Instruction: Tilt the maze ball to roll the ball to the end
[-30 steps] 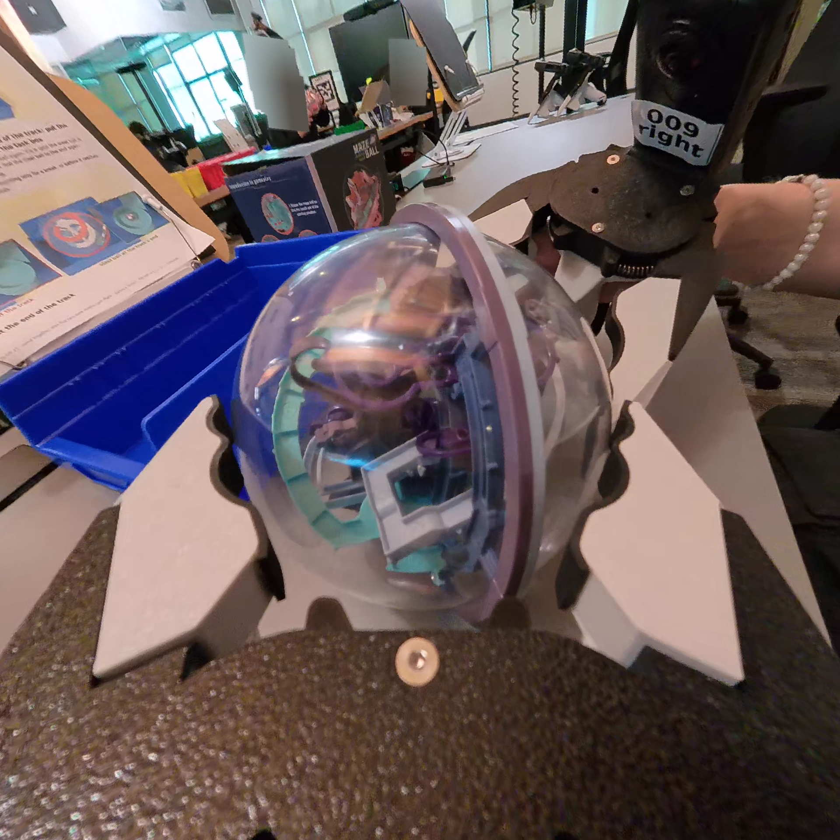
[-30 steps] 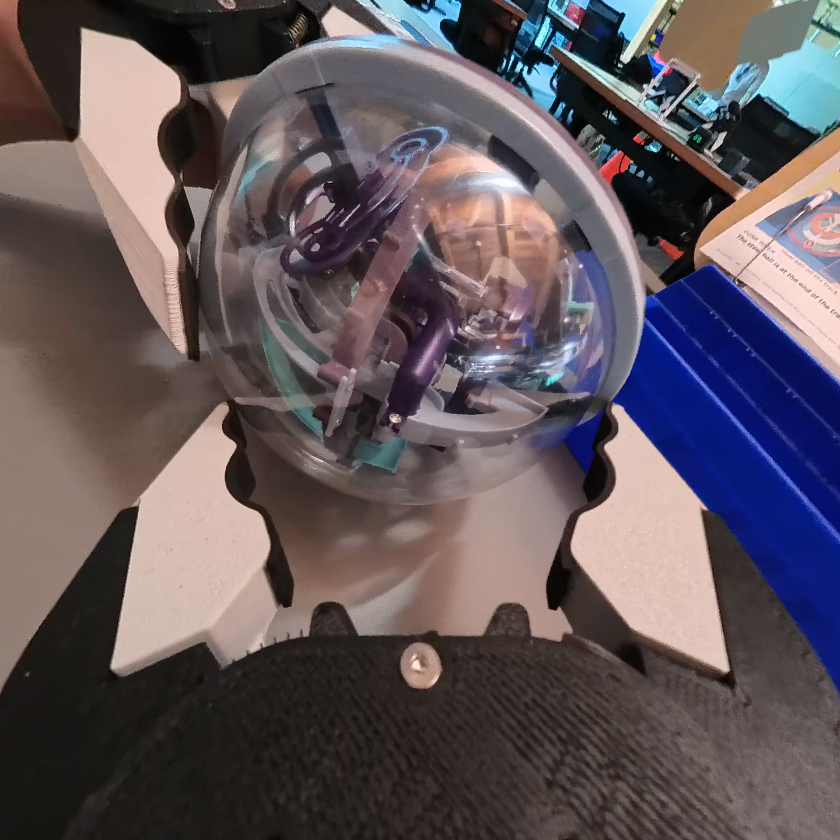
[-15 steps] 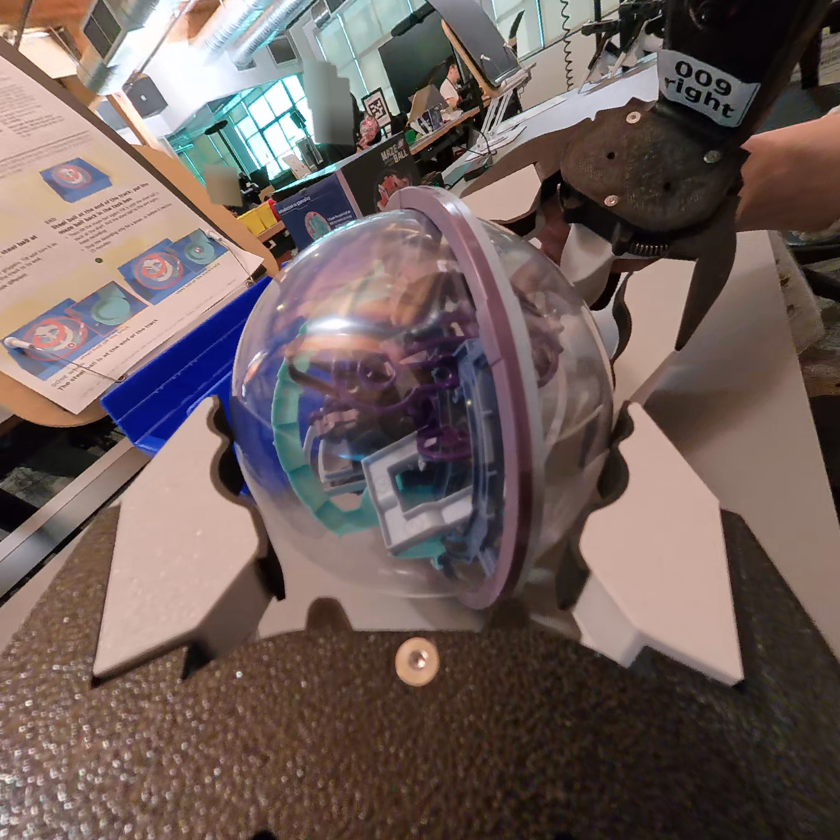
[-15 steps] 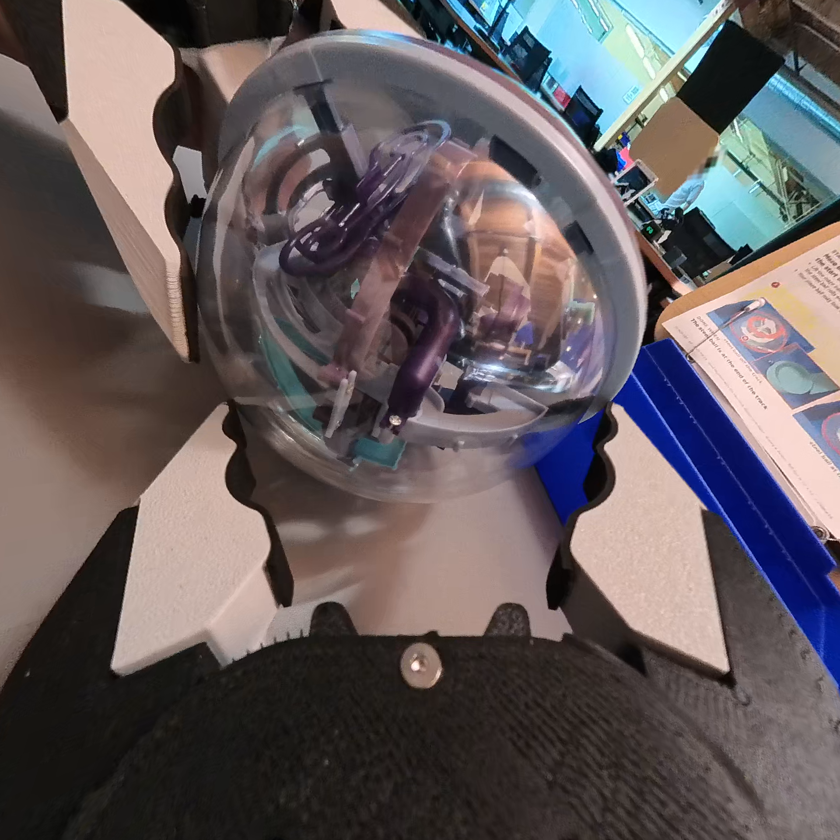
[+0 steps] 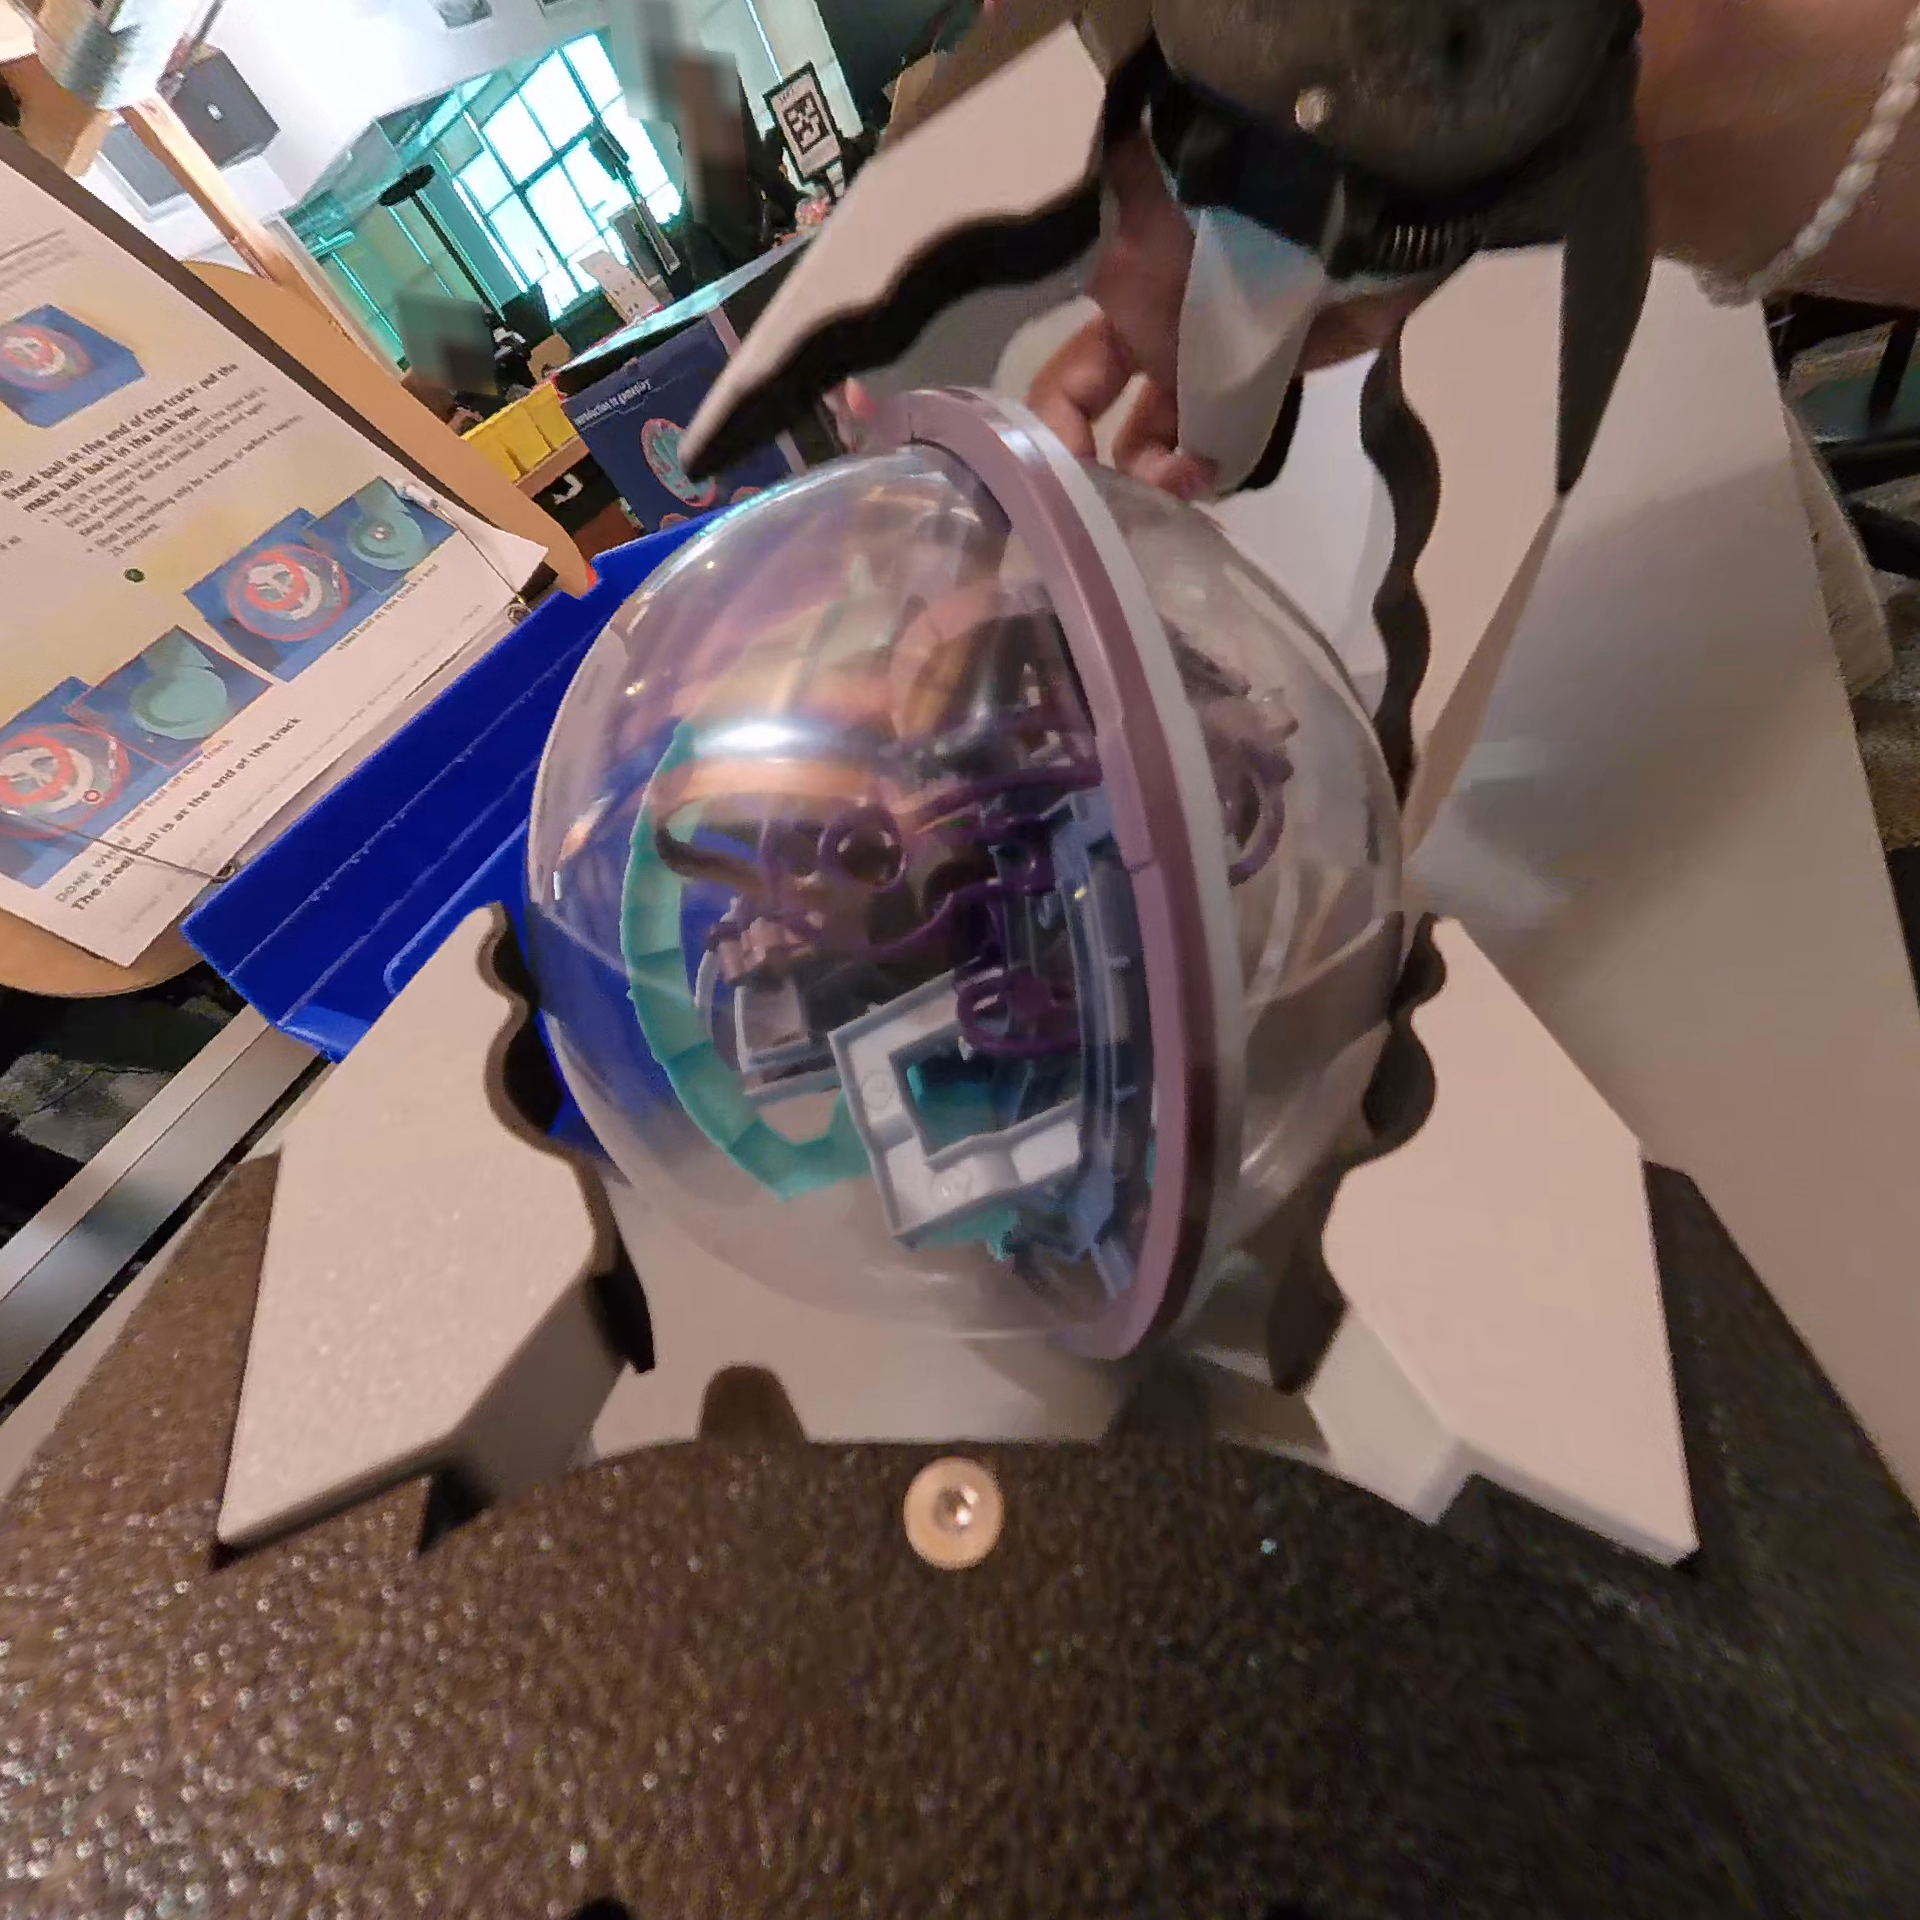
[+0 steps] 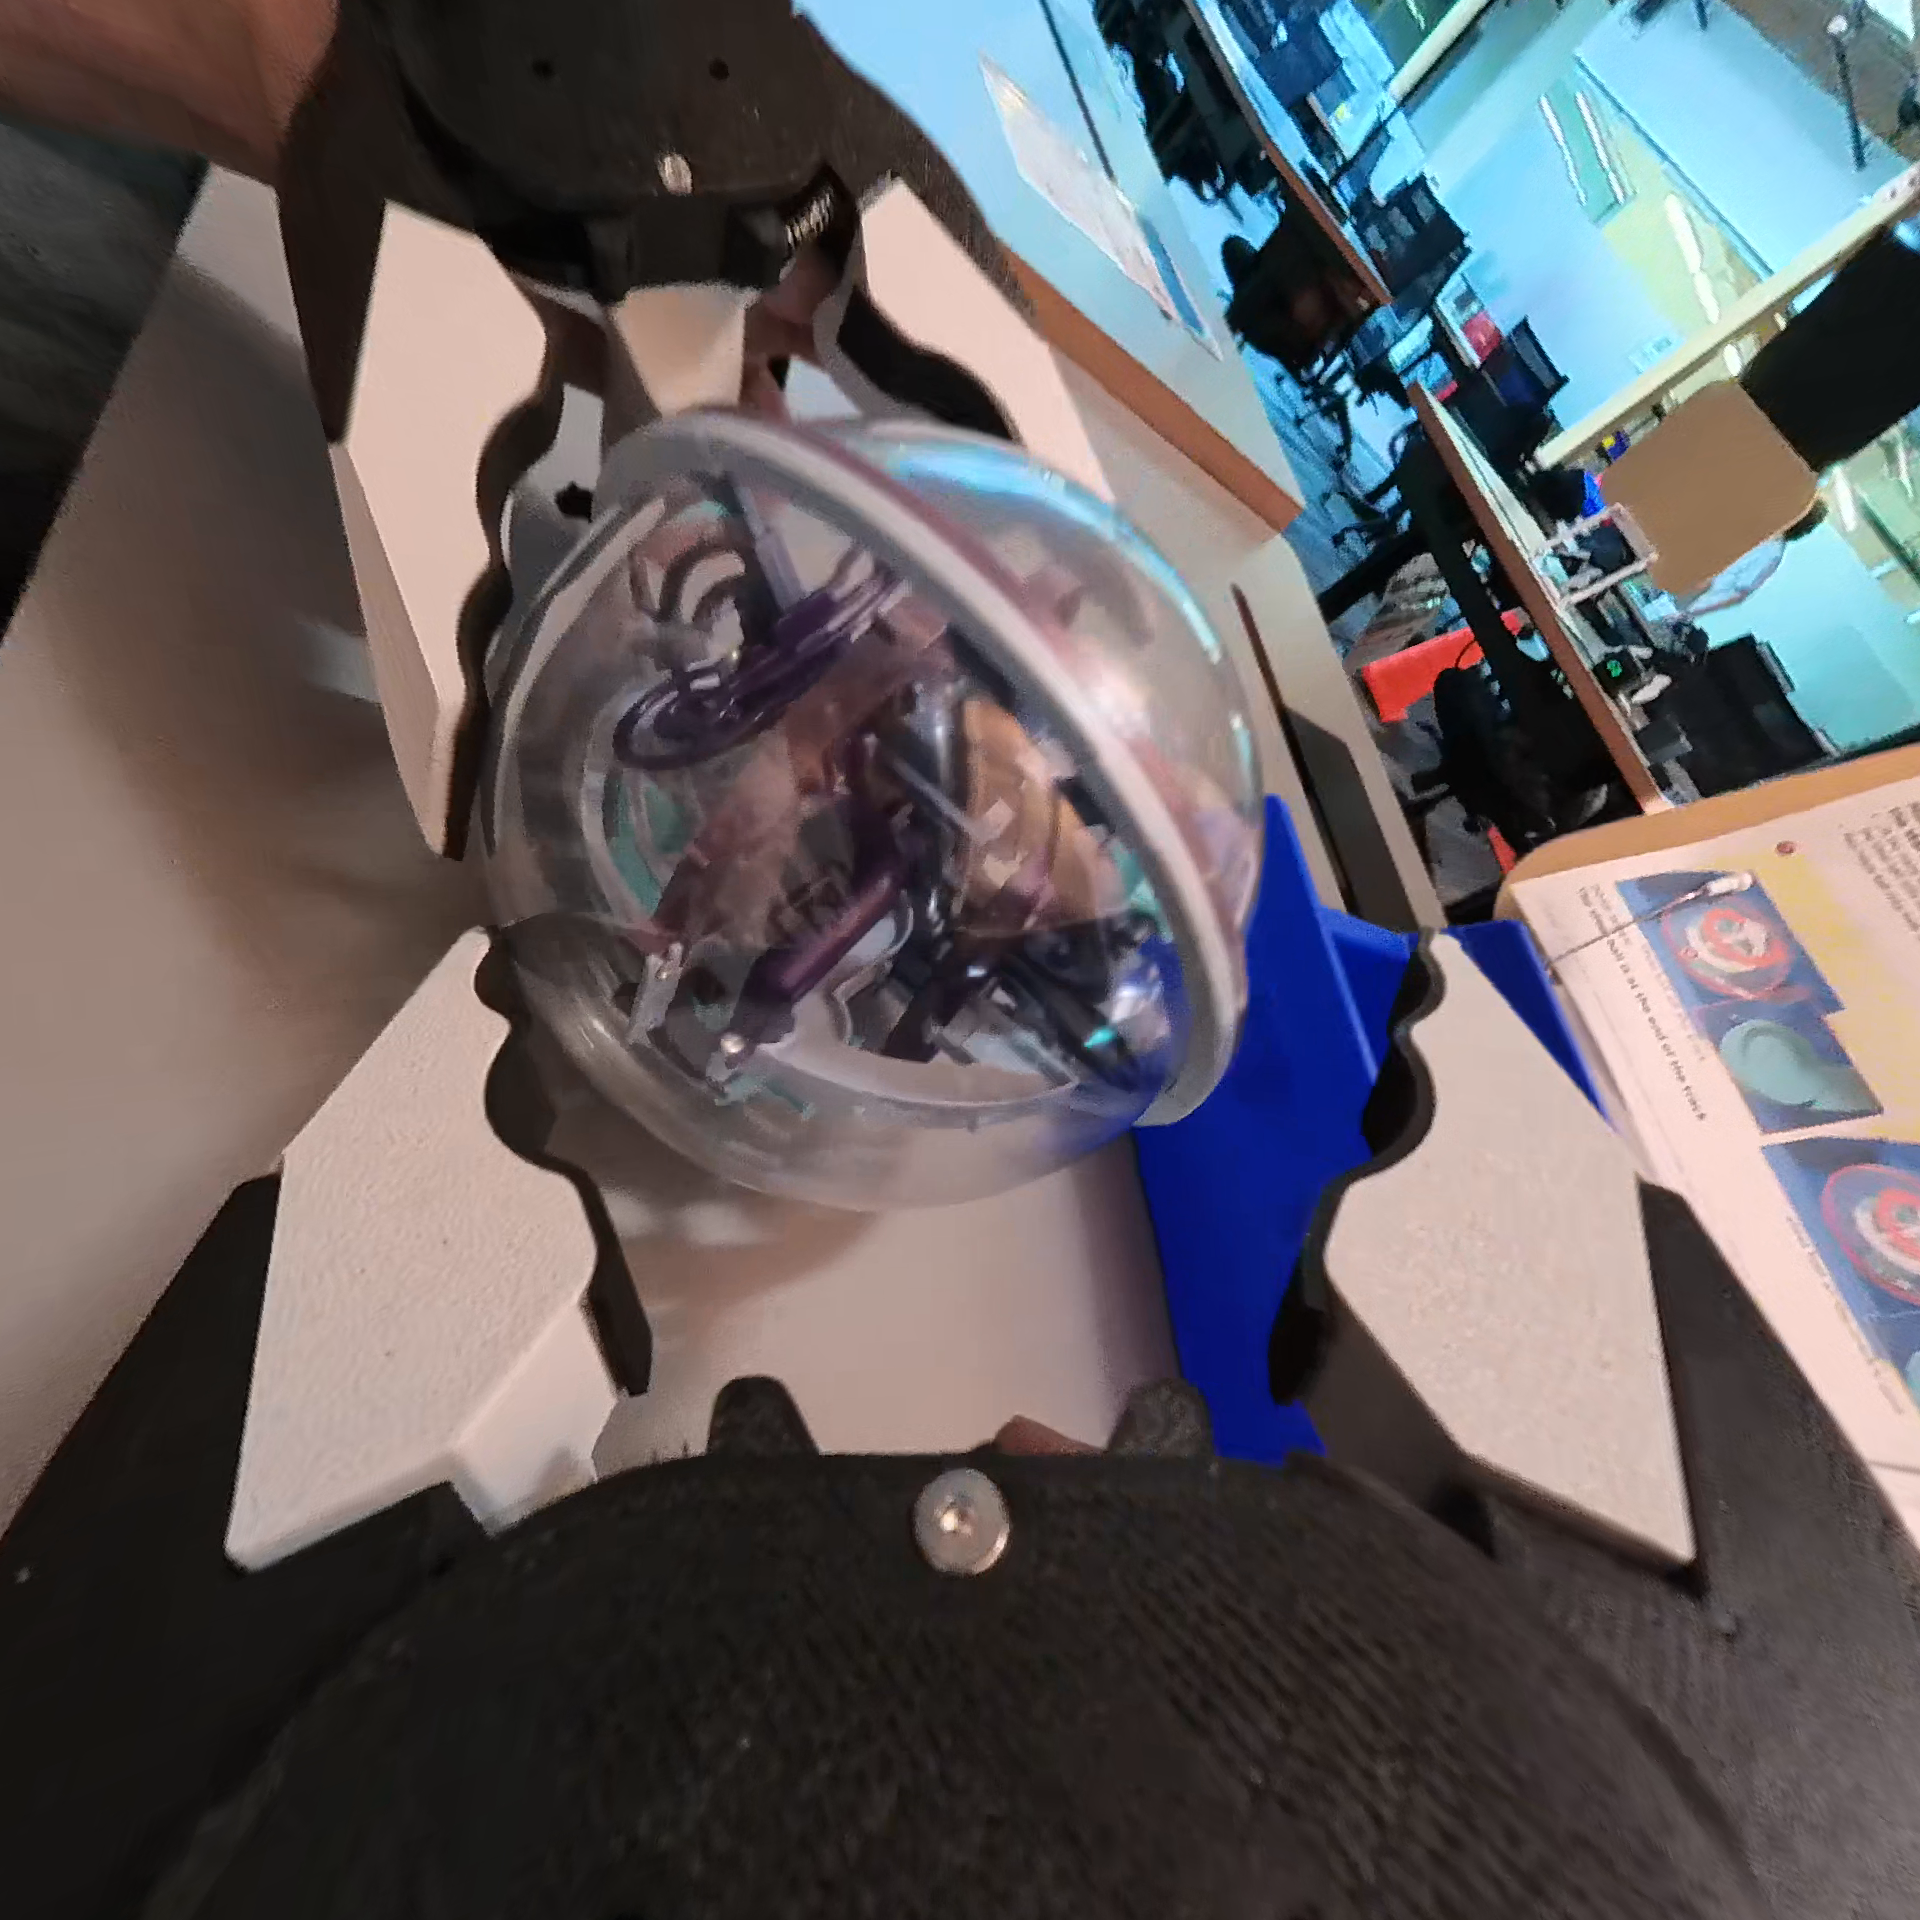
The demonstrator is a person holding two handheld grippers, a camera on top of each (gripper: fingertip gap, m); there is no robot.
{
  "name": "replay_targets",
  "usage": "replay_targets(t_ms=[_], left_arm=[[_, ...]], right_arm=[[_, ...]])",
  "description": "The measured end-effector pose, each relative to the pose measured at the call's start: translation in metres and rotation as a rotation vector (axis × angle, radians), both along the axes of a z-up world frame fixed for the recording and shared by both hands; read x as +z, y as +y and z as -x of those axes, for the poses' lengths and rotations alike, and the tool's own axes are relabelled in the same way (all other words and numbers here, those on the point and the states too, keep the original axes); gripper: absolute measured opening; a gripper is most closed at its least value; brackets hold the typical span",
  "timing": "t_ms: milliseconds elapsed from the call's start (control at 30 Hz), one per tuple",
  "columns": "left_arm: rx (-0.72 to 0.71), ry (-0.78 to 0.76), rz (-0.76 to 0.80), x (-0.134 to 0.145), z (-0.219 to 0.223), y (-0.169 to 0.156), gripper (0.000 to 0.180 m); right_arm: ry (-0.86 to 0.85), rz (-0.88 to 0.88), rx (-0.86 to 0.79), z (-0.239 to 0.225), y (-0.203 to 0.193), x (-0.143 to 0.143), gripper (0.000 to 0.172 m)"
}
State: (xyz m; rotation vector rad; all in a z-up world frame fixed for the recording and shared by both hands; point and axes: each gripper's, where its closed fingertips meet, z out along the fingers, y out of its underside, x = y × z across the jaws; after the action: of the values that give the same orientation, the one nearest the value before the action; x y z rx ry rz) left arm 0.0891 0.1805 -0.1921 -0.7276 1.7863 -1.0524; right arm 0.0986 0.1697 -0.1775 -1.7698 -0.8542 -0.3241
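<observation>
1. The clear plastic maze ball (image 5: 966,883), a sphere with a mauve-grey equator ring and purple, teal and grey tracks inside, is held up off the pale grey surface (image 5: 1714,727), with its ring tilted.
2. The left hand-held gripper (image 5: 961,997) is spread wide around the sphere, its wavy black pads pressing on opposite flanks; it has hold of the maze ball.
3. The right hand-held gripper (image 6: 956,1029) is also spread wide. Its left pad (image 6: 520,1039) meets the shell, but blue shows between the shell and its right pad (image 6: 1392,1060), so it grips nothing.
4. Risk: the grip appears to rest on one pair of pads against smooth, curved plastic; a sharp tilt could let the sphere spin or slip out. I cannot find the small steel ball in the blurred interior, so a hasty tilt may drop it off its track.
5. Room: a blue plastic bin (image 5: 416,821) stands close on one side, with a propped instruction sheet (image 5: 177,540) beyond. The surface on the other side looks more open.
</observation>
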Motion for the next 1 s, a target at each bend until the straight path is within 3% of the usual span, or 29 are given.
replay_targets(t_ms=[100,300,767,1000], left_arm=[[-0.006,0.003,-0.011,-0.001,-0.002,-0.002,0.154],[-0.025,-0.001,-0.011,0.000,-0.006,-0.006,0.154],[0.020,-0.050,0.039,-0.005,0.000,-0.003,0.150],[0.024,-0.106,-0.012,-0.007,0.007,-0.005,0.150]], right_arm=[[-0.018,0.020,0.058,0.002,-0.001,0.004,0.155],[-0.103,0.122,0.145,0.007,0.000,-0.014,0.143],[-0.204,-0.013,0.087,0.007,0.000,-0.020,0.148],[-0.263,-0.078,0.080,0.016,-0.002,-0.020,0.150]])
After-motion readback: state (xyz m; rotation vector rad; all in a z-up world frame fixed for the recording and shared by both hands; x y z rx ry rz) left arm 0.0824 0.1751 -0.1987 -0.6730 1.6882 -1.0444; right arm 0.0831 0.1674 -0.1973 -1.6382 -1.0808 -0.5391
